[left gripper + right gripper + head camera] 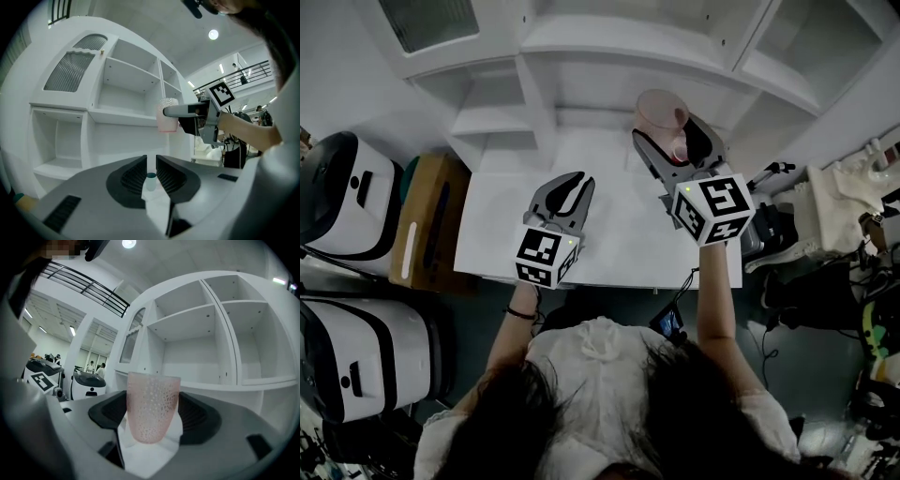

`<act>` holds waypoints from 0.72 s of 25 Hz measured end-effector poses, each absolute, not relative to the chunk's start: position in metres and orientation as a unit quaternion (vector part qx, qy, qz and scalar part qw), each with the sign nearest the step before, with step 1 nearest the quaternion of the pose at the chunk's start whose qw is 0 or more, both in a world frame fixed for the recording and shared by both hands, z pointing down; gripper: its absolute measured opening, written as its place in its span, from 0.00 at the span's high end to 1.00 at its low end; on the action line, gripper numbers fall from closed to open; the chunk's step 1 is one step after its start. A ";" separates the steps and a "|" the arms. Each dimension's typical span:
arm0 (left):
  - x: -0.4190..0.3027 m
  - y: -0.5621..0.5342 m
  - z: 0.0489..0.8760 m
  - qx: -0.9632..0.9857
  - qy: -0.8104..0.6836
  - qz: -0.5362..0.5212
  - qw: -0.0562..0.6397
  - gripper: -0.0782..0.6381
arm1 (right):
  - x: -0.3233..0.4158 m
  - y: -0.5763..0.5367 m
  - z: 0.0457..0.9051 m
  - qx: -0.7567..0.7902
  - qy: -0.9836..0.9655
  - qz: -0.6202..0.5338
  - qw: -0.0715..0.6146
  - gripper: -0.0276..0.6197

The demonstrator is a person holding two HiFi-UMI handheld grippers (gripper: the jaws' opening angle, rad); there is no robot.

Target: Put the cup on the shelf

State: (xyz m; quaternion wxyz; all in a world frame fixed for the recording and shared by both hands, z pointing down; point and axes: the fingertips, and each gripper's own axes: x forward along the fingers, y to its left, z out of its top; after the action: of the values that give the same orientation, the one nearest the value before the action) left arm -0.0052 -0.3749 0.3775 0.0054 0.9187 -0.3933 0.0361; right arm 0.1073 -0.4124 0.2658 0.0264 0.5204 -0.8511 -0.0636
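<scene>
A pink dimpled cup [152, 406] stands upright between the jaws of my right gripper [152, 414], which is shut on it. In the head view the cup [661, 112] is held up above the far right of the white table [614, 239], in front of the white shelf unit [581, 42]. The shelf's open compartments [187, 317] stand straight ahead of the cup. My left gripper [575, 183] hovers lower over the table's middle, jaws together with only a slit. A small white thing with a teal top [150, 180] shows through that slit. The left gripper view shows the cup [167, 115] beside a shelf board [124, 117].
Two white rounded machines [342, 192] [356, 347] stand on the floor to the left, with a brown box [427, 220] beside the table. Cloth and cluttered gear [844, 211] lie to the right. A glazed cabinet door [70, 70] closes the shelf's upper left.
</scene>
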 end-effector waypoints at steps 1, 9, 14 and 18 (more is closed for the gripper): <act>-0.008 -0.379 0.377 0.919 -0.393 0.035 0.006 0.79 | 0.106 -0.419 0.258 0.520 -0.851 -0.068 0.024 0.43; -0.024 -0.405 0.374 0.920 -0.391 0.034 0.001 0.79 | 0.098 -0.463 0.207 0.517 -0.851 -0.093 -0.001 0.43; -0.037 -0.419 0.373 0.921 -0.389 0.034 -0.001 0.79 | 0.092 -0.484 0.180 0.522 -0.846 -0.105 -0.019 0.43; -0.044 -0.428 0.373 0.921 -0.388 0.035 0.000 0.79 | 0.092 -0.499 0.165 0.525 -0.843 -0.108 -0.037 0.43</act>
State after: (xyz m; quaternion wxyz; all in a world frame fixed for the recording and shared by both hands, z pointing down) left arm -0.0444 -0.4283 0.3734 -0.0001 0.9210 -0.3880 0.0350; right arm 0.0916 -0.4995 0.1652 -0.0369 0.5253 -0.8433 -0.1078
